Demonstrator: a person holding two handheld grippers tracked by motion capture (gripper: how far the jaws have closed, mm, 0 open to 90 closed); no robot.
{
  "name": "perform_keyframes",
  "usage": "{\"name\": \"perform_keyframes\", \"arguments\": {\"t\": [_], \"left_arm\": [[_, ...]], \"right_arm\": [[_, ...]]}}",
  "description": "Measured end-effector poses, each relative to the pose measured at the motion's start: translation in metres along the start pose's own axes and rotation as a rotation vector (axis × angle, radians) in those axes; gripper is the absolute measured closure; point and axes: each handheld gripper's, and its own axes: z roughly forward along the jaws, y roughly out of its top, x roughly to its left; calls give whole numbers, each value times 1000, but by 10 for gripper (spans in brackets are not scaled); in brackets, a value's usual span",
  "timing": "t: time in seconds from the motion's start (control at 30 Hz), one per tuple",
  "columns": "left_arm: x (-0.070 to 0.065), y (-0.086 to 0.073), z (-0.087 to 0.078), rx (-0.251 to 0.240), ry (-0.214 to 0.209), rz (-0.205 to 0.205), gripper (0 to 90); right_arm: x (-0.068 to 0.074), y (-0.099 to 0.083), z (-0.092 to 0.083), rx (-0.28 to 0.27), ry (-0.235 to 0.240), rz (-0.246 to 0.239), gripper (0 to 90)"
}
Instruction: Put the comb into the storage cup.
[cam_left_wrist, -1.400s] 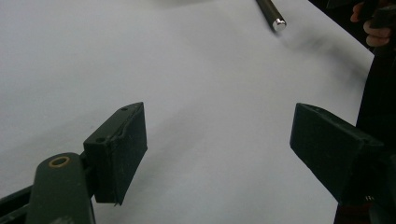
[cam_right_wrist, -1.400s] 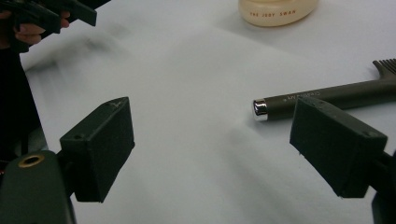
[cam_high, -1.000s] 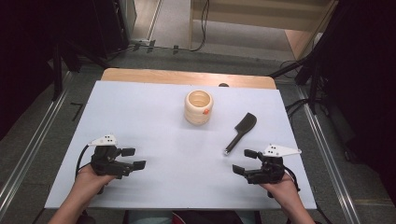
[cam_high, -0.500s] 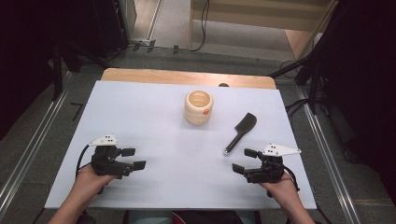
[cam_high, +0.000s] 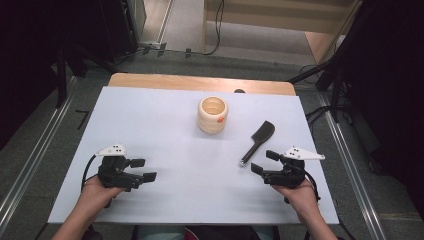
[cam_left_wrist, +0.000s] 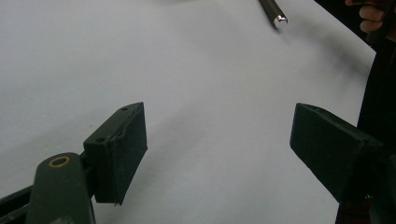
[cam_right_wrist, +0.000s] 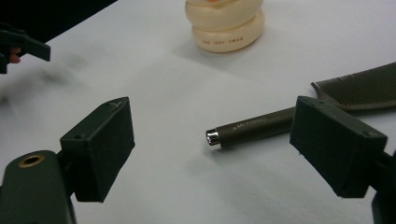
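A cream ridged cup stands upright near the middle back of the white table; its base appears at the top of the right gripper view. A dark comb with a long handle lies right of the cup, handle end toward me. My right gripper is open, held just short of the handle's metal tip. My left gripper is open over bare table at the front left. The left gripper view catches the handle's tip far off.
A wooden strip runs along the table's far edge. Dark floor, cables and stands surround the table. The person's right hand appears at the top right corner of the left gripper view.
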Motion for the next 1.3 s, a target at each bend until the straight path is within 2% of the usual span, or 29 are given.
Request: {"name": "perform_keyframes", "arguments": {"t": [0.33,0.87,1.0,1.3], "left_arm": [[0,0,0,0,0,0,194],[1,0,0,1,0,-1,194],[1,0,0,1,-1,-2,194],[1,0,0,0,-2,-3,195]], "right_arm": [[-6,8,5,-23,-25,10,120],[-14,24,21,-46,-64,-1,125],[-15,27,27,-57,-77,-22,125],[-17,33,43,-69,-88,-29,128]]}}
